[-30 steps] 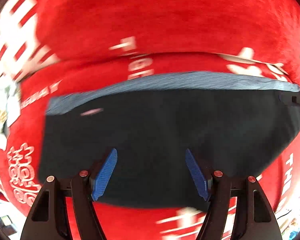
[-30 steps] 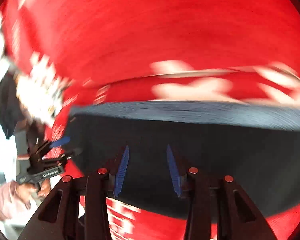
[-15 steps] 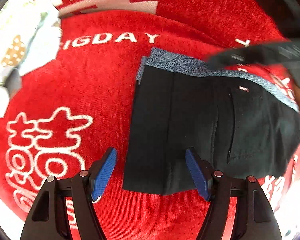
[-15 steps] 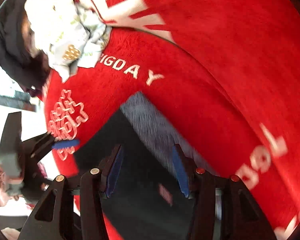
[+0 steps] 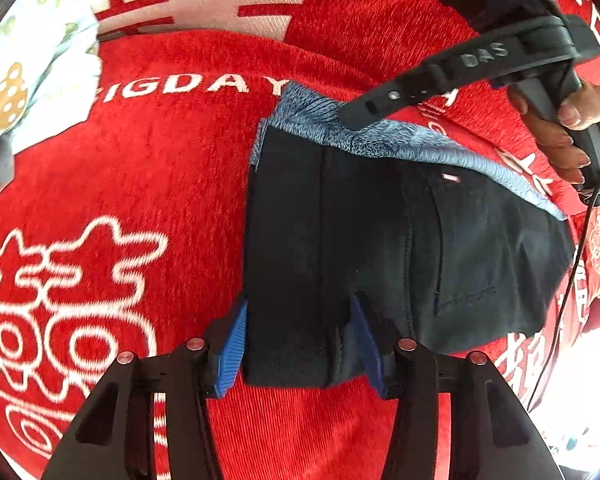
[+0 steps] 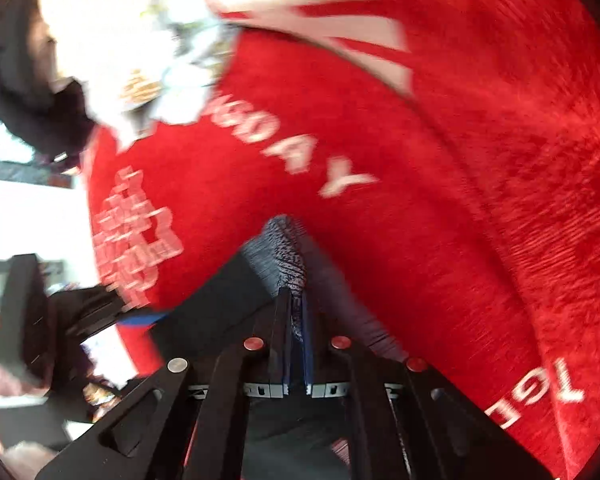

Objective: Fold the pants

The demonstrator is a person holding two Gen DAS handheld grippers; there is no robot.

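Dark folded pants [image 5: 380, 240] with a blue-grey waistband [image 5: 380, 136] lie on a red blanket [image 5: 160, 184]. My left gripper [image 5: 298, 344] is open, its blue fingers straddling the near bottom-left corner of the pants. My right gripper [image 6: 294, 320] is shut on the waistband corner [image 6: 288, 256] of the pants; it also shows in the left wrist view [image 5: 440, 88], reaching in from the upper right, held by a hand [image 5: 572, 128].
The red blanket carries white lettering [image 5: 192, 86] and white symbols [image 5: 68, 280]. A crumpled white patterned cloth [image 5: 28, 92] lies at the far left; it also shows in the right wrist view [image 6: 140, 40]. A black cable [image 5: 568, 280] hangs at the right.
My right gripper has closed on the waistband corner. My left gripper has moved in so that its fingers straddle the pants' near corner, and its jaws have narrowed.
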